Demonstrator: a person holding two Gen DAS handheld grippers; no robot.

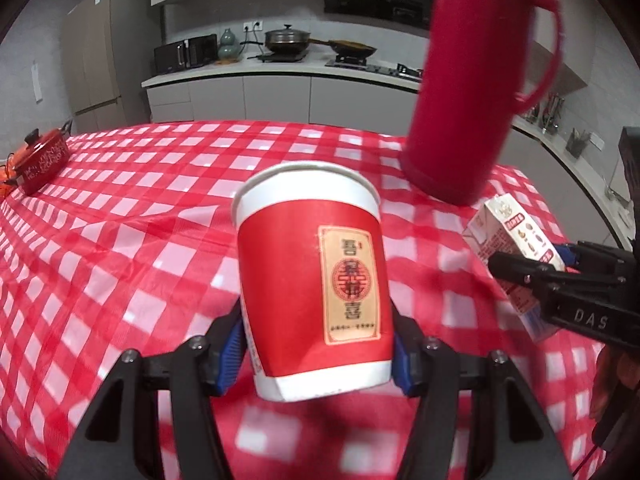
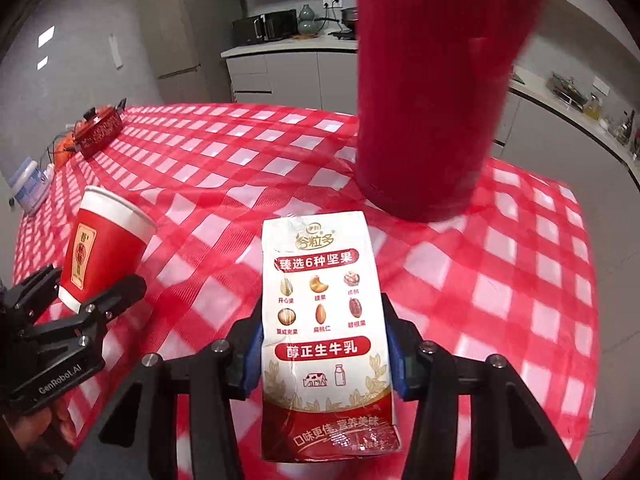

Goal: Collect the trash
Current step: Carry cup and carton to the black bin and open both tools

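Left wrist view shows us the surface (image 1: 120, 208) under its red-and-white checked cloth, a tall red thermos jug (image 1: 476, 92) standing at its far right, and our left hand-held gripper (image 1: 316, 356) clamped on a red paper cup (image 1: 312, 280) raised off the cloth. Beside it, our right hand-held gripper (image 2: 322, 354) grips a nut milk carton (image 2: 326, 336) just in front of the jug.

Your left wrist view looks forward along its fingers, low and close over the checked tablecloth (image 1: 120, 240), toward the kitchen counter (image 1: 280, 70). Your right wrist view faces likewise from further right. Both 2 views share the red thermos (image 1: 476, 92) and tablecloth.
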